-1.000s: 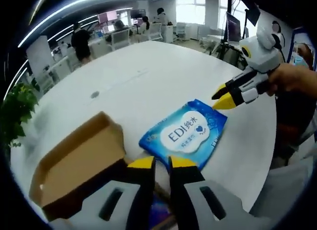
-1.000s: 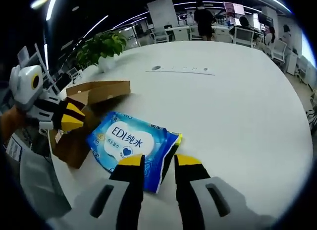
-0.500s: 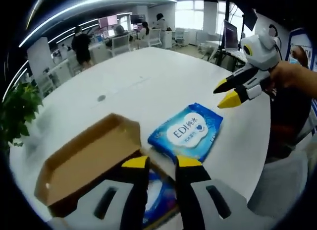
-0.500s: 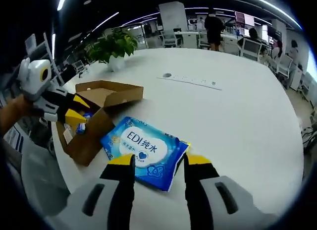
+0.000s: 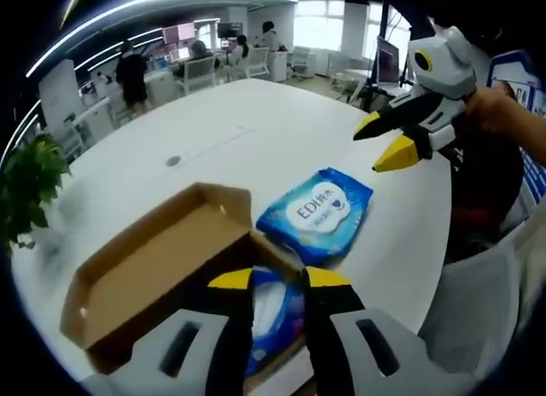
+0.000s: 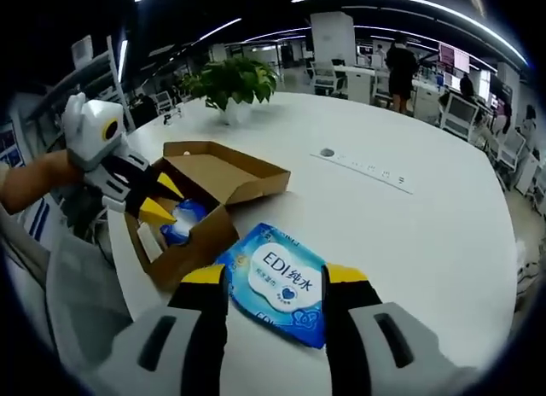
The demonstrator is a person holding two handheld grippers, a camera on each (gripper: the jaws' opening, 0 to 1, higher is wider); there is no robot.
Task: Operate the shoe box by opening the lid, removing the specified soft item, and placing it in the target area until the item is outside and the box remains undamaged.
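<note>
**Wipes pack is out on the table, lid's up, both grippers empty**

So the blue wipes pack (image 5: 316, 215) is lying flat on the white table (image 5: 230, 131), just beside the open end of the shoe box (image 5: 158, 281), not touching either gripper as far as I can tell. In the right gripper view the same pack (image 6: 277, 281) is sitting right in front of the jaws, with the box (image 6: 209, 204) to its left and the lid flap standing up.

The right gripper (image 5: 388, 140) is hanging above the table past the pack, jaws parted a fair bit, nothing in them. The left gripper (image 5: 279, 279) is hovering over the box opening, jaws a narrow gap apart and also empty.

Handling-wise, I'm guessing the pack is light and squishy with a slick plastic film, so a pinch on a crimped end seam would probably hold better than squeezing the fat middle. The label flap on top looks like a bad place to grab.

Heads up: there's another blue packet (image 6: 183, 221) still inside the box, and the cardboard walls look thin, so digging in there could crease them.

Around it: a potted plant (image 6: 230, 80) at the table's far side, a small round port (image 6: 327, 153) in the tabletop, plus desks and people in the background. Nothing's really blocking the pack.
</note>
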